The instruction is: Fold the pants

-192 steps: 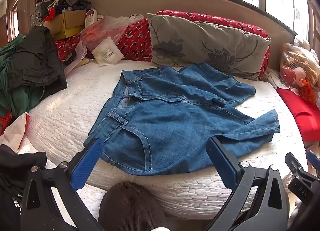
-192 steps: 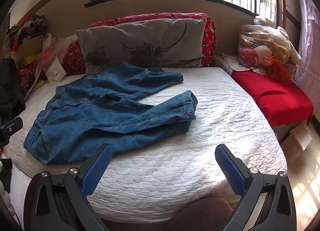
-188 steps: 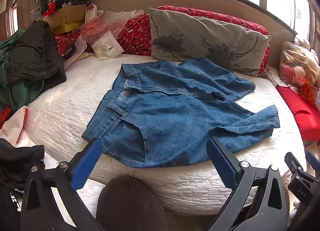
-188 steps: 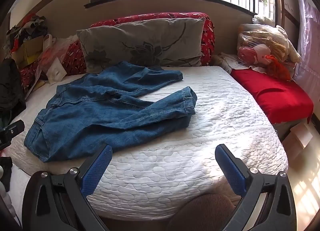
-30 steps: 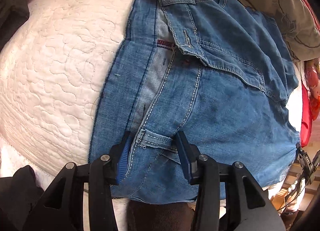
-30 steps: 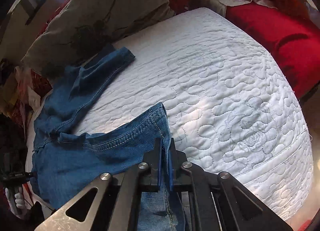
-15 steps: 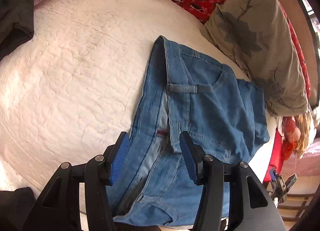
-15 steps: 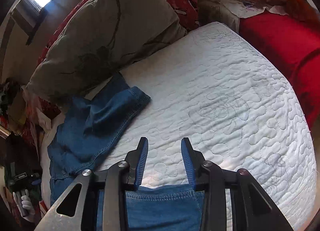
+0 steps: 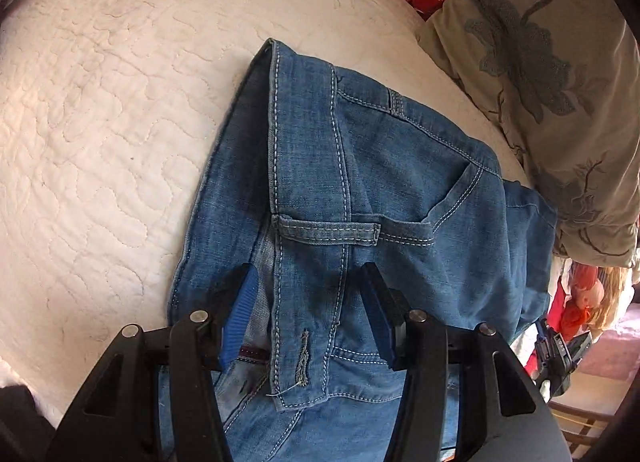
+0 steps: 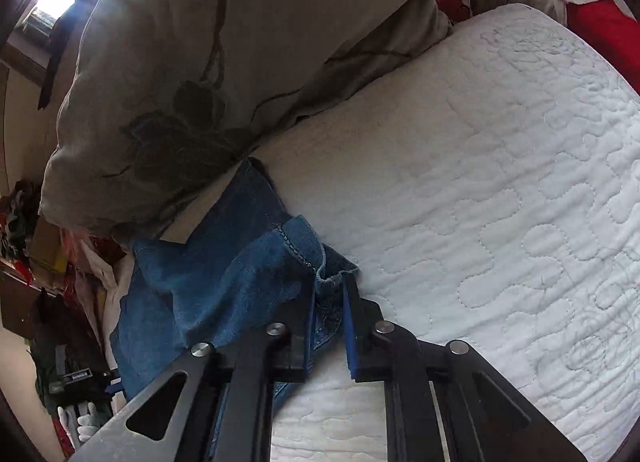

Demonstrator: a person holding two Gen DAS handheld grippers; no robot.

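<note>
No lettering, label or number can be read anywhere.

left gripper: jaws part-open, straddling jeans waistband, pointing steeply down | right gripper: jaws closing on bunched leg hem

Both grippers carried the pants toward the pillow; right gripper jaws are closing on the hem

The left gripper straddles the jeans' waistband on the white mattress.
</note>
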